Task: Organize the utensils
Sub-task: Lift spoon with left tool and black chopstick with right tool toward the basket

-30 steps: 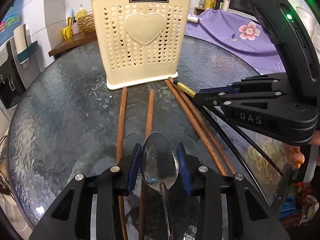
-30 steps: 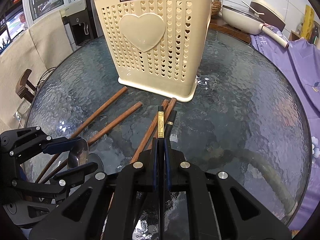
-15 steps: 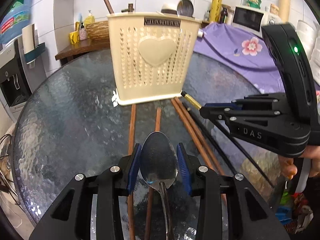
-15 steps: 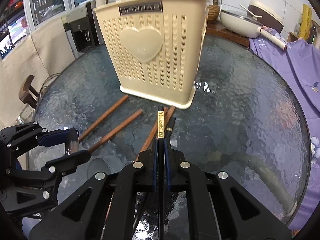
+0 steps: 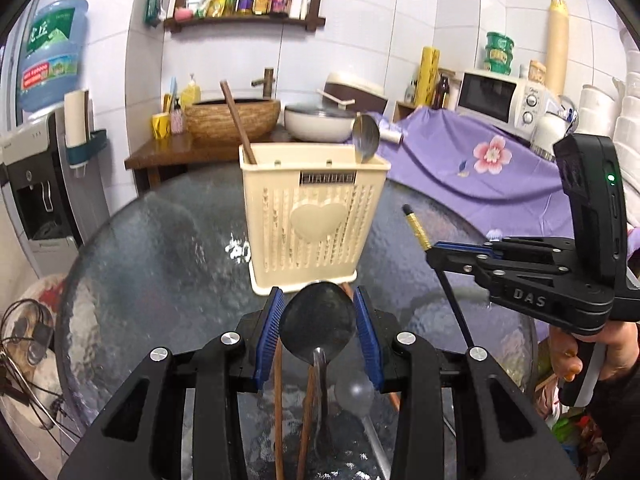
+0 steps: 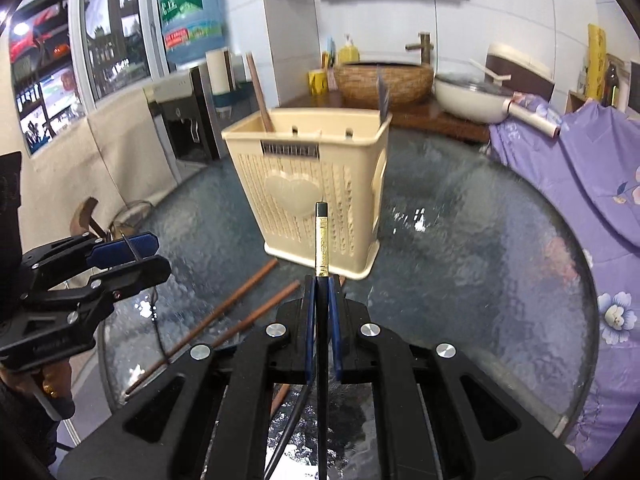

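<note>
Both your claws have lifted clear of the glass tabletop (image 5: 152,240) since a second ago. Left claw (image 5: 318,322) pinches the spoon (image 5: 318,324) by its bowl; right claw (image 6: 322,320), pressed nearly together, pinches the black chopstick (image 6: 322,236). Cream holder (image 5: 312,220) stands just ahead, rim now visible. Brown chopsticks (image 6: 224,312) remain on the glass. Looks ready for dropping in.

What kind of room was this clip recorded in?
Most likely a home kitchen or dining corner: a microwave and a lidded pan sit along the tiled wall, a water dispenser stands at left, and bottles fill a wall shelf.
</note>
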A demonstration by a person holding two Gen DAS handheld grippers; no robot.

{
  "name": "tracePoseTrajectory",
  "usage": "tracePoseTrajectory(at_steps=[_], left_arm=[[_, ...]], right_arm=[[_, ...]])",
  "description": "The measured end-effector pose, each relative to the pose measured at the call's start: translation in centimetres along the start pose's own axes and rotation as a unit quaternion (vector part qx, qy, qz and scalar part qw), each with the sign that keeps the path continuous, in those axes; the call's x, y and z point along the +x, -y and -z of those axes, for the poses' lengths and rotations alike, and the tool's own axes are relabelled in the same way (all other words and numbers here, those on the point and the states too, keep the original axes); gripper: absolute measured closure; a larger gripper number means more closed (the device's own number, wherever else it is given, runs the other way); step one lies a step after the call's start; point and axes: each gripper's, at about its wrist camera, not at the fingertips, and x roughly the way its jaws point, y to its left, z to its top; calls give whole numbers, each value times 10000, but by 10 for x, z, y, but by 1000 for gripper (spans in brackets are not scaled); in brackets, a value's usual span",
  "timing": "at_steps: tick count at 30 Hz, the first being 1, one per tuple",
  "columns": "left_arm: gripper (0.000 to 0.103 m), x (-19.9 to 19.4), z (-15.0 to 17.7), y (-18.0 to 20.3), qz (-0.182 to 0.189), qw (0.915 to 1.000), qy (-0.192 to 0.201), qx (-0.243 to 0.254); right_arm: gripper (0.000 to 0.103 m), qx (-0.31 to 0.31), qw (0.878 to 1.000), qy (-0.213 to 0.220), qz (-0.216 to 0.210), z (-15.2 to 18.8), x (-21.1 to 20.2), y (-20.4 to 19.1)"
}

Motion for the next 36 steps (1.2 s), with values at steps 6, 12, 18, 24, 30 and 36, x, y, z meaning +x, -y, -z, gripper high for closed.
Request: tracePoseTrajectory(at_steps=[6,12,18,24,30,36], left_arm=[[68,-1,-3,3,15,10000,65,5],[68,-6,-9,0,-10,9999,149,-17],[68,-10,-23,-3,22,9997,248,-61],[68,-13,-44,-5,50,9990,428,-101],[68,-16,-76,-14,83,9974,664,-261],[68,-20,-123,-25,130,9941,975,-452]], right_arm=[[95,-57,10000,62,9,-1,-13,0],[95,85,9995,243,-158,-8,-28,3],[95,21,9987,472,-206,-20,-48,0],[95,-57,9978,616,-242,-35,-61,-3],[95,-163,9962,796,-316,-65,-70,-8],[95,-245,9929,1124,-304,-120,-80,-12]])
